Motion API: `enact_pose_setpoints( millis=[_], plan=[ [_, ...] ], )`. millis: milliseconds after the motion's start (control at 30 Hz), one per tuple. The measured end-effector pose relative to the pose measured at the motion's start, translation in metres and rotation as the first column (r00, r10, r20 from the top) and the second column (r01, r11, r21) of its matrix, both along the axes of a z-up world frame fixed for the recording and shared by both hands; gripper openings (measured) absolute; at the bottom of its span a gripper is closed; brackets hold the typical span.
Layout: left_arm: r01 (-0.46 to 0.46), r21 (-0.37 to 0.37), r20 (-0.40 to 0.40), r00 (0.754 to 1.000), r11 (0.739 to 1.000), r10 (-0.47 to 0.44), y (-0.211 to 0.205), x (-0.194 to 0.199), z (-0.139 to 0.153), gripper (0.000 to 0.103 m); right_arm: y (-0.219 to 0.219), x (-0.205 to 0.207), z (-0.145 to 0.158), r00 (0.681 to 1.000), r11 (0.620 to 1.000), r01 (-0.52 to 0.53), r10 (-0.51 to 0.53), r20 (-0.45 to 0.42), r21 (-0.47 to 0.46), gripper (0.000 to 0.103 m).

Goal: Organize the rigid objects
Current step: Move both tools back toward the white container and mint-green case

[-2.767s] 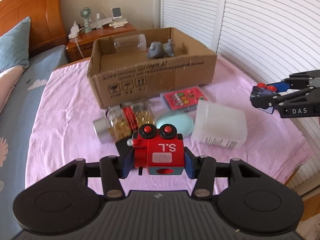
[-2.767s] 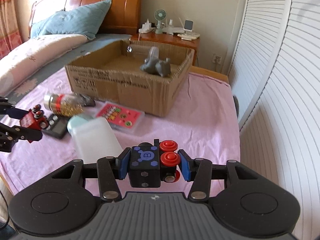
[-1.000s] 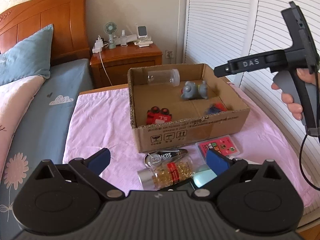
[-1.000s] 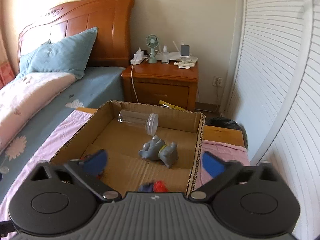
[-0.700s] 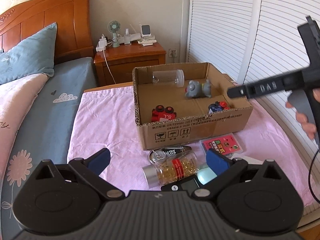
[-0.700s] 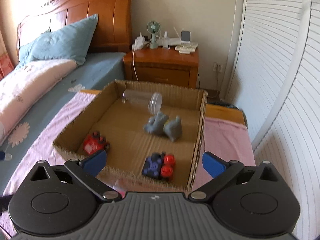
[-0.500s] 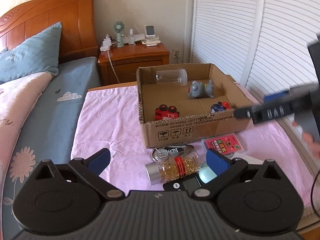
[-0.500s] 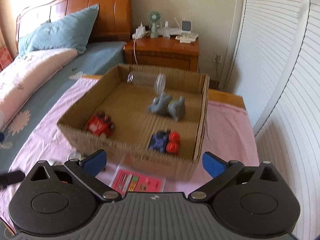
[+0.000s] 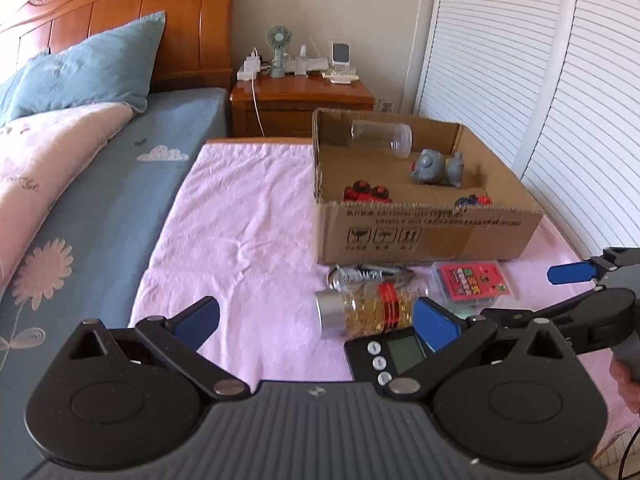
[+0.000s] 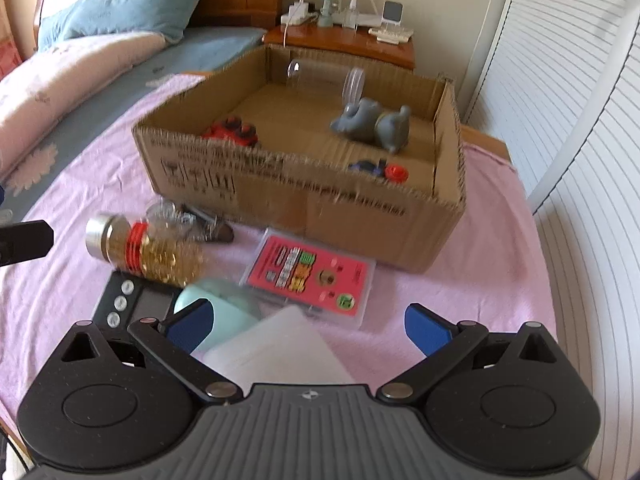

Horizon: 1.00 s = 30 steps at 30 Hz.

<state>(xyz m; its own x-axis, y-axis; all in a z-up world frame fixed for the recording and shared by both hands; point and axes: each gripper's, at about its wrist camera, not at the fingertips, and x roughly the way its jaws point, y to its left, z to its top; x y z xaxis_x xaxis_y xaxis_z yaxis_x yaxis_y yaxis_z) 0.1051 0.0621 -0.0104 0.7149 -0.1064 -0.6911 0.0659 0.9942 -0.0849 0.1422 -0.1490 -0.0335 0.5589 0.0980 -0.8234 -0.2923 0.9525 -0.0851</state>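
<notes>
A cardboard box [image 9: 424, 236] [image 10: 304, 200] on the pink cloth holds a clear jar [image 9: 380, 136], a grey elephant toy [image 9: 438, 168] [image 10: 372, 124], a red toy car [image 9: 366, 192] [image 10: 232, 132] and a blue toy car [image 9: 472, 201] [image 10: 380, 168]. In front of it lie a capsule bottle [image 9: 368, 312] [image 10: 148, 252], a black digital scale [image 9: 384, 356] [image 10: 132, 300], a red card case [image 9: 472, 284] [image 10: 308, 276], a mint round object [image 10: 216, 304] and a white container [image 10: 280, 348]. My left gripper [image 9: 316, 320] is open and empty near the bottle. My right gripper [image 10: 308, 326] is open just over the white container.
A bed with a blue pillow [image 9: 88, 68] runs along the left. A wooden nightstand [image 9: 300, 96] with a small fan stands behind the box. White louvred doors [image 9: 560, 80] close off the right. Bare pink cloth [image 9: 240, 220] lies left of the box.
Both grippers held toy cars 2.8 s ago; those cars now lie in the box. Since then both open grippers have drawn back from the box, down toward the items on the cloth.
</notes>
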Motion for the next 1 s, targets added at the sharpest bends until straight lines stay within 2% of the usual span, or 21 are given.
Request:
enact_pose_setpoints(
  millis=[200, 400, 667, 933, 1000],
  plan=[
    [0.003, 0.012, -0.032, 0.999, 1.0, -0.003, -0.003, -0.003, -0.013, 0.102, -0.004, -0.01, -0.008, 1.0, 1.0, 0.019, -0.019, -0.011, 0.005, 0.103],
    [0.03, 0.044, -0.029, 0.999, 0.999, -0.028, -0.012, -0.005, -0.017, 0.102, -0.016, -0.028, -0.006, 1.0, 1.0, 0.021, -0.021, -0.01, -0.005, 0.103],
    [0.09, 0.05, -0.033, 0.996, 0.995, -0.088, -0.028, -0.004, -0.024, 0.102, -0.042, -0.054, -0.006, 0.999, 0.999, 0.043, -0.043, 0.005, -0.025, 0.103],
    [0.153, 0.083, -0.083, 0.986, 0.985, -0.146, -0.049, 0.003, -0.045, 0.102, -0.052, -0.063, -0.031, 0.998, 1.0, 0.02, -0.021, -0.061, -0.017, 0.103],
    [0.15, 0.084, -0.101, 0.985, 0.985, -0.141, -0.052, 0.007, -0.051, 0.102, -0.057, -0.064, -0.032, 0.998, 1.0, 0.021, -0.02, -0.058, 0.02, 0.103]
  ],
)
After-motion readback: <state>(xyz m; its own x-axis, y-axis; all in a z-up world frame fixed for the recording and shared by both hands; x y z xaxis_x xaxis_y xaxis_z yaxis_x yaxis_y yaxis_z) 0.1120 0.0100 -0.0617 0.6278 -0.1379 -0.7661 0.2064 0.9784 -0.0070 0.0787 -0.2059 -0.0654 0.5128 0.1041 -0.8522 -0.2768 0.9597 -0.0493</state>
